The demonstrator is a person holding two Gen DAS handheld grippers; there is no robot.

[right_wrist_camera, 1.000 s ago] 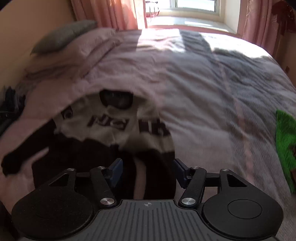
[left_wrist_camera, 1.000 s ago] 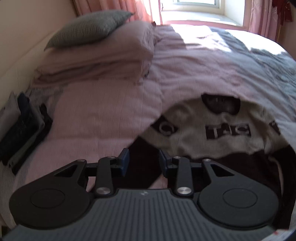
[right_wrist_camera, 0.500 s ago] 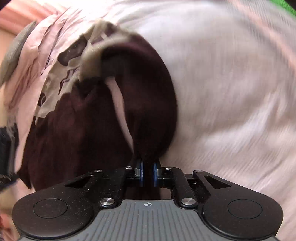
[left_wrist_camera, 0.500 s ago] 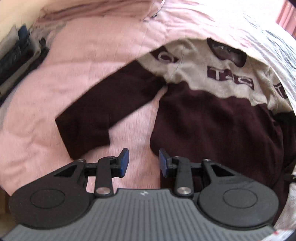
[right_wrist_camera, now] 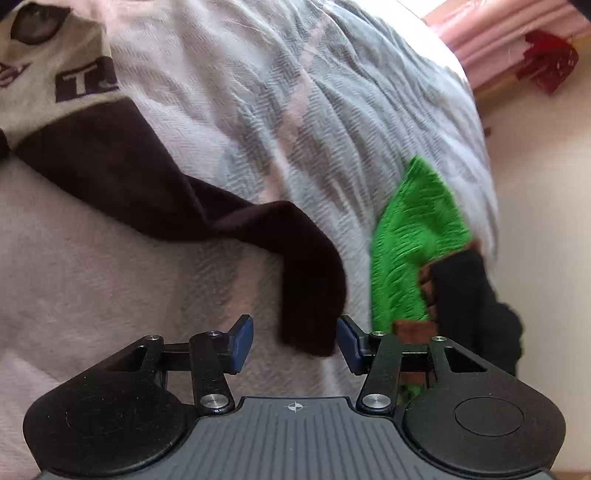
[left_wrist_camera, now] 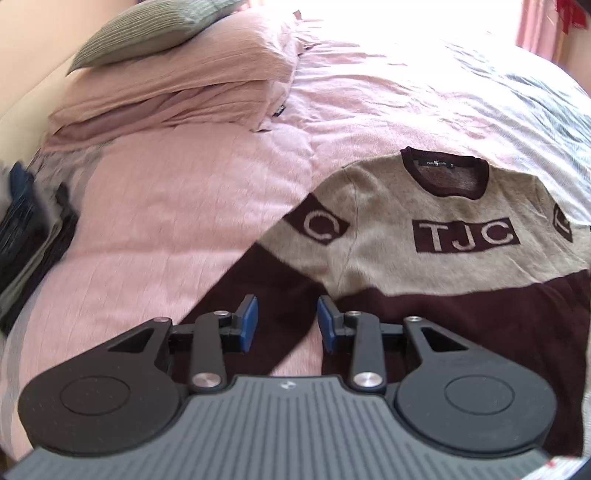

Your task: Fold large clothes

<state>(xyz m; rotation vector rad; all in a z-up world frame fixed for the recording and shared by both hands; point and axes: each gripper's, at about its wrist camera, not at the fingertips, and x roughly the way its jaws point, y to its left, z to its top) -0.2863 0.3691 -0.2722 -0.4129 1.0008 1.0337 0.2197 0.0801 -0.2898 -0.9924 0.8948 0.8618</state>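
Maroon-and-beige sweater (left_wrist_camera: 436, 236) lies flat on the pink bed (left_wrist_camera: 177, 221). Left tool (left_wrist_camera: 287, 320) hovers over its sleeve, jaws apart and empty. Right tool (right_wrist_camera: 295, 341) is opening, the other cuff (right_wrist_camera: 310, 317) between its pads.

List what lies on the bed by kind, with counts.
Sweater: 1
Grey pillow: 1
Folded pink bedding: 1
Green cloth: 1
Dark clothes pile: 1
Total: 5
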